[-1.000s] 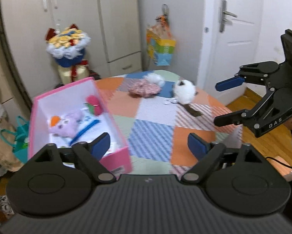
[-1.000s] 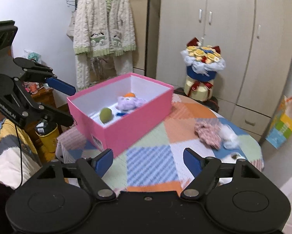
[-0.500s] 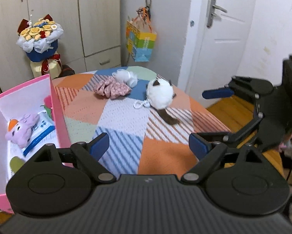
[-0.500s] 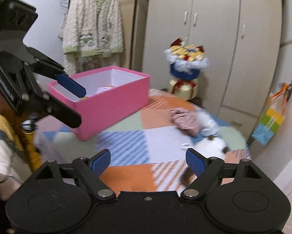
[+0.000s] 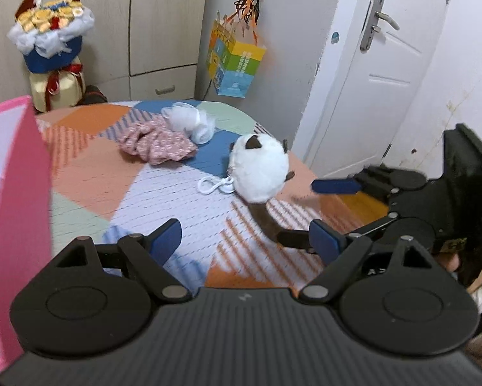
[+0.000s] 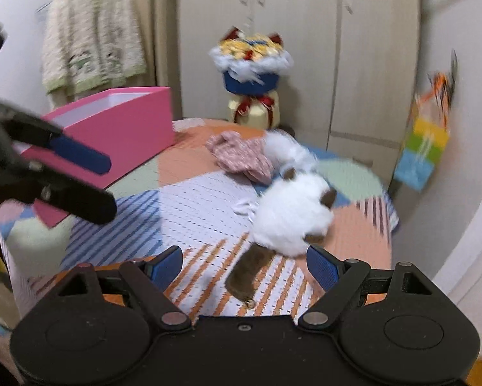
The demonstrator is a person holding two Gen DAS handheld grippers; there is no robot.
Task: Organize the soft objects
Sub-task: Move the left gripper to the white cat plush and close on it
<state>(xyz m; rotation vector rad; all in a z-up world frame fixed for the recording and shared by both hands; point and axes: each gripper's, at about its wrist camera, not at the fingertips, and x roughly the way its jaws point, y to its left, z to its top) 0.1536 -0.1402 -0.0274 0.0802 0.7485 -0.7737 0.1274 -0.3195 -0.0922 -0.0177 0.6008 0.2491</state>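
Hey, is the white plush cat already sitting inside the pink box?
No, the white plush cat lies out on the patchwork tablecloth, well apart from the pink box.

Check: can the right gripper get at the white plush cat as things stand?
Probably yes. The right gripper is open with nothing between its fingers, and the white plush cat lies just ahead on the tablecloth. The left gripper sits off to the side.
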